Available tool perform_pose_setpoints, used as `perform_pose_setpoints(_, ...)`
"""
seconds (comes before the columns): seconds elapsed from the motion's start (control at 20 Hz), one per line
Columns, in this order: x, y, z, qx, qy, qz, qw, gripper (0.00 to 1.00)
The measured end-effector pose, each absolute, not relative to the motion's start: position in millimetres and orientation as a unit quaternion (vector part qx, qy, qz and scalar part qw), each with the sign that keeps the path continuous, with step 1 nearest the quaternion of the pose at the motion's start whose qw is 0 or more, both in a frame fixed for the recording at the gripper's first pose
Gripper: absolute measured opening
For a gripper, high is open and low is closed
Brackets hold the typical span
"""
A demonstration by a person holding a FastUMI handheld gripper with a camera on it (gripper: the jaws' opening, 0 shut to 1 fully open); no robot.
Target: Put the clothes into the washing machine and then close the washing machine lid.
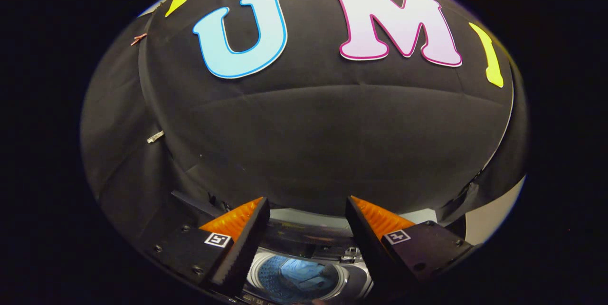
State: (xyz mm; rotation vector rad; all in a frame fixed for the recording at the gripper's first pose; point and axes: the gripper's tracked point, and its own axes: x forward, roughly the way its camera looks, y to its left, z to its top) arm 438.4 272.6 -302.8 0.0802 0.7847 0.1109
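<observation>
two orange fingers [237, 222] of the gripper [308, 210] stand wide apart with nothing between the jaws, and the washing machine [304, 252] sits just below and ahead of them with blue clothes [297, 276] down inside its round tub.

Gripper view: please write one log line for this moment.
gripper: open, holding nothing | washing machine: below fingers, lid up | clothes: blue, inside drum
</observation>
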Motion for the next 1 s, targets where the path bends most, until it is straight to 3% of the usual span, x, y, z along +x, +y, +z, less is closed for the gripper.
perform_pose_setpoints(1.0, 366.5, 280.8, -307.2, 0.056, 0.486, 0.049, 0.871, 1.0)
